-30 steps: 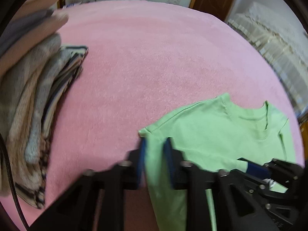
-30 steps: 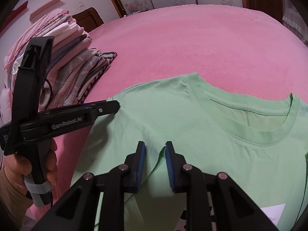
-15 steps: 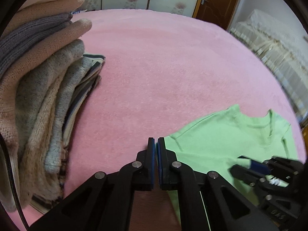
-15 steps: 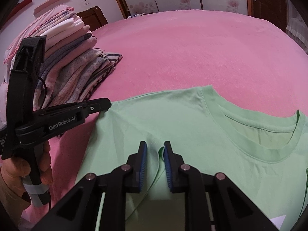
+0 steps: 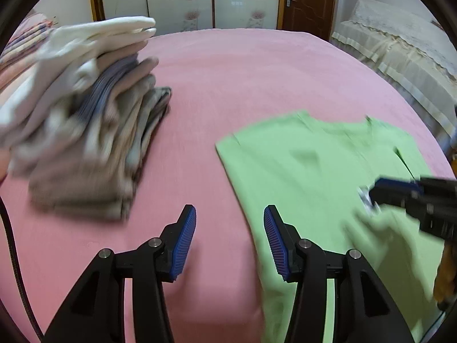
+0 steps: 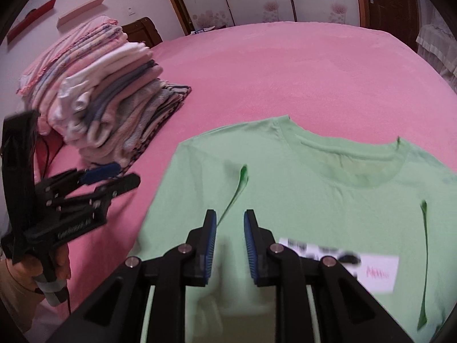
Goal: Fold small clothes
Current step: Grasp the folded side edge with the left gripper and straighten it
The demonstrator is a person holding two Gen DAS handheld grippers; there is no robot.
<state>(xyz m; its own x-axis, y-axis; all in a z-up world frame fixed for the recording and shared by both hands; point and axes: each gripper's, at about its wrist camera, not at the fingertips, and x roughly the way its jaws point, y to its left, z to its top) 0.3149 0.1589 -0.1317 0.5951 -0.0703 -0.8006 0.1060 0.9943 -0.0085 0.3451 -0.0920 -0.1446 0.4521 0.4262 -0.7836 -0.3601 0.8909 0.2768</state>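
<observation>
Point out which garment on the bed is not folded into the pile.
The green T-shirt, lying flat and alone on the pink bedspread; every other garment sits folded in the stack beside it.

Both grippers are black plastic frames with ribbed blue pads on the fingers and silver screw heads at the linkage pivots. The left gripper [image 6: 114, 175] bears white lettering along its body, blurred here, and grey tape wraps its handle. A dark cable [image 5: 12, 253] trails from it.
</observation>
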